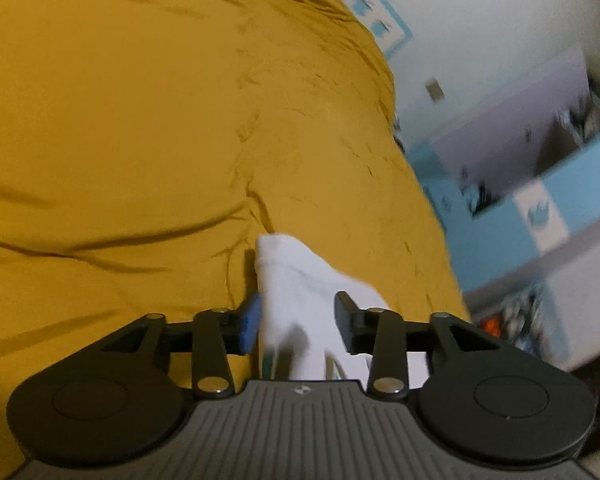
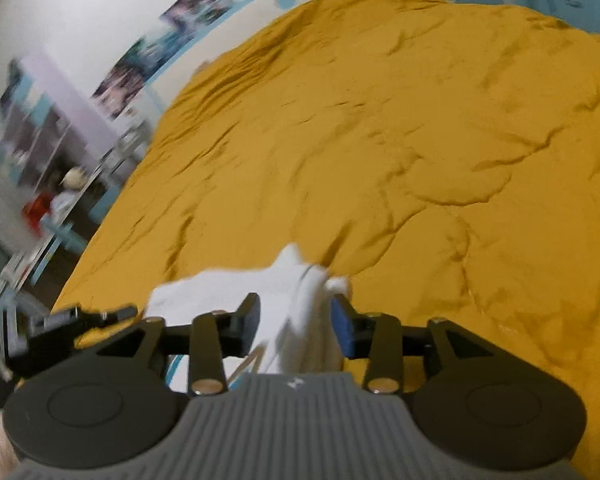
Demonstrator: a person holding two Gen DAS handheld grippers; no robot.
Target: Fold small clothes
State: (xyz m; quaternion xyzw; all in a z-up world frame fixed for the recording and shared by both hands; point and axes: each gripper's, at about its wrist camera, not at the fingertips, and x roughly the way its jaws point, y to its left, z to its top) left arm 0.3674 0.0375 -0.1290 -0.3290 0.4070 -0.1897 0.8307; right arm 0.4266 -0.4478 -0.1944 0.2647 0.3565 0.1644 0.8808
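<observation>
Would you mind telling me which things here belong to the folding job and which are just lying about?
Job:
- white garment, with fabric between both sets of fingers
- left gripper
- right gripper
- yellow bedspread, the work surface

Lying about:
- shelves
- posters

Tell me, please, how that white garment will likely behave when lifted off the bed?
The white garment looks floppy: it bunches and droops between each tool's fingers. It probably weighs little, hanging as thin, soft cloth. It should not slide away, since the yellow bedcover is wrinkled fabric.
</observation>
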